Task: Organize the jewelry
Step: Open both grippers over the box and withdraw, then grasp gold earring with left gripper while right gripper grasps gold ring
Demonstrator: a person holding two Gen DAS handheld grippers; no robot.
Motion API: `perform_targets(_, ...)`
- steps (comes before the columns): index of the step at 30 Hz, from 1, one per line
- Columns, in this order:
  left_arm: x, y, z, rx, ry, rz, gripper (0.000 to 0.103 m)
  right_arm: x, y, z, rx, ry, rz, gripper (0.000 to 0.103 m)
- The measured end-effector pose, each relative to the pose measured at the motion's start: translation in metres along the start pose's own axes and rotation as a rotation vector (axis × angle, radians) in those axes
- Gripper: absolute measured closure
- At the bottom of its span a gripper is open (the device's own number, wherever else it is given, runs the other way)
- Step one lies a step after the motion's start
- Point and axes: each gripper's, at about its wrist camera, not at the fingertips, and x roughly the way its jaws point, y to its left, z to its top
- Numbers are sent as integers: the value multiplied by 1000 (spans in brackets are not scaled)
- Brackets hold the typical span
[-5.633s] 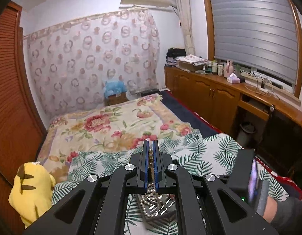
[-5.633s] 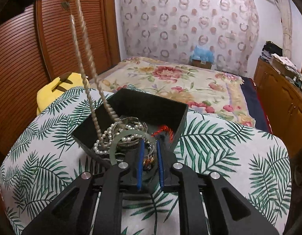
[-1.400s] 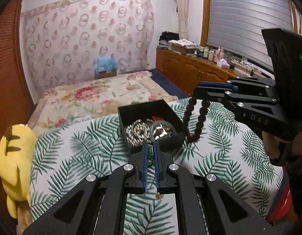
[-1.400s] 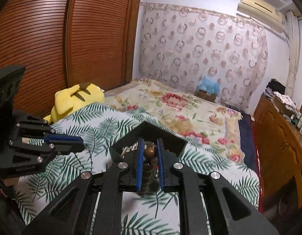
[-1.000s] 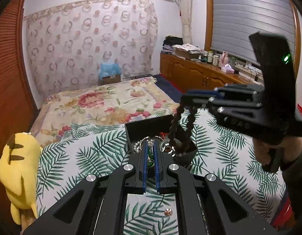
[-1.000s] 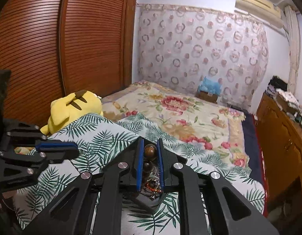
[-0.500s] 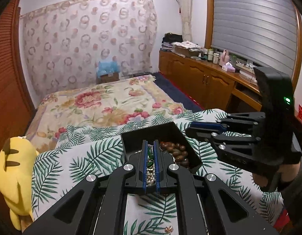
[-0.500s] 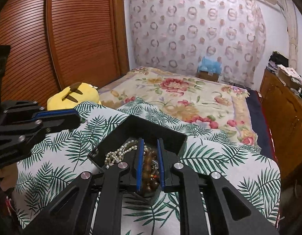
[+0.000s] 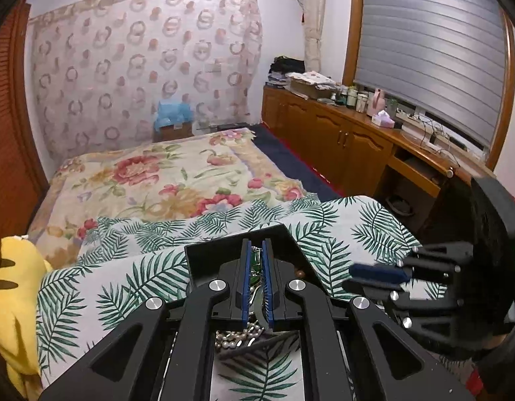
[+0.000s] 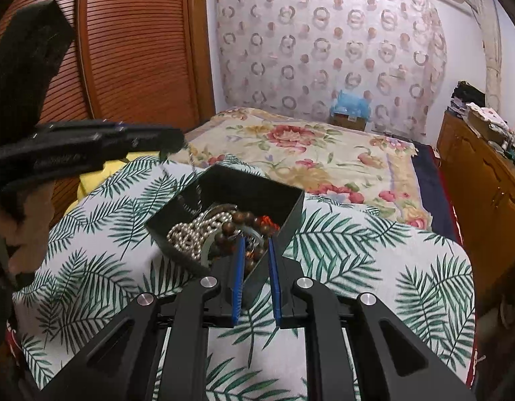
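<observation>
A black open box point(image 10: 257, 190) sits on the palm-leaf cloth and holds a pearl string point(image 10: 190, 234), brown wooden beads point(image 10: 244, 220), a pale bangle and red bits. My left gripper point(image 9: 256, 247) is shut on a thin chain point(image 10: 194, 180) that hangs from its tip into the box; it shows in the right wrist view point(image 10: 170, 142) above the box's left side. My right gripper point(image 10: 255, 244) is open and empty, at the box's near corner. It shows at the right of the left wrist view point(image 9: 374, 274). The box point(image 9: 204, 254) lies under my left fingers, pearls point(image 9: 234, 334) below.
A yellow plush toy point(image 9: 10, 287) lies at the cloth's left edge. A floral bedspread point(image 10: 307, 150) stretches behind the box. Wooden cabinets point(image 9: 341, 140) with clutter run along the right wall. A slatted wooden wardrobe point(image 10: 133, 60) stands at the left.
My right gripper let the brown beads fall into the box, opened and drew back. My left gripper has moved over the box with the chain.
</observation>
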Motion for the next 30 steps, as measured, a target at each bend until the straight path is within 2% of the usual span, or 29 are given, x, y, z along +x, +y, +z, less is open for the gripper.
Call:
perform_targets(3, -2, -1, -2, -1, -5, 11, 76, -4, 4, -7, 0, 0, 11, 87)
perform_targets(8, -11, 0, -6, 0, -11, 19, 66, -11, 15, -19, 1, 6, 31, 87)
perform_targets(10, -15, 0, -10, 2, -14, 25, 52, -14, 22, -27, -4, 12, 41, 87)
perform_targets(12, -18, 1, -16, 3, -10, 35, 43, -17, 27, -34, -6, 17, 49, 87)
perform_targets(14, -20, 2, -21, 6, -5, 47, 35, -19, 33, -42, -6, 23, 54, 77)
perform_targets(15, -21, 3, -23, 7, -5, 51, 28, -21, 36, -46, -9, 26, 56, 68)
perform_targets(16, -22, 3, -26, 8, -5, 53, 22, -21, 38, -48, -11, 28, 57, 66)
perform_targets(19, -25, 4, -35, 4, -10, 58, 10, -22, 46, -59, -14, 48, 74, 66)
perform_targets(26, -20, 4, -62, 2, 47, 61, 8, -23, 75, -81, -53, 103, 122, 66)
perform_targets(30, -15, 7, -83, 23, 96, 88, 8, -18, 89, -91, -86, 138, 134, 66)
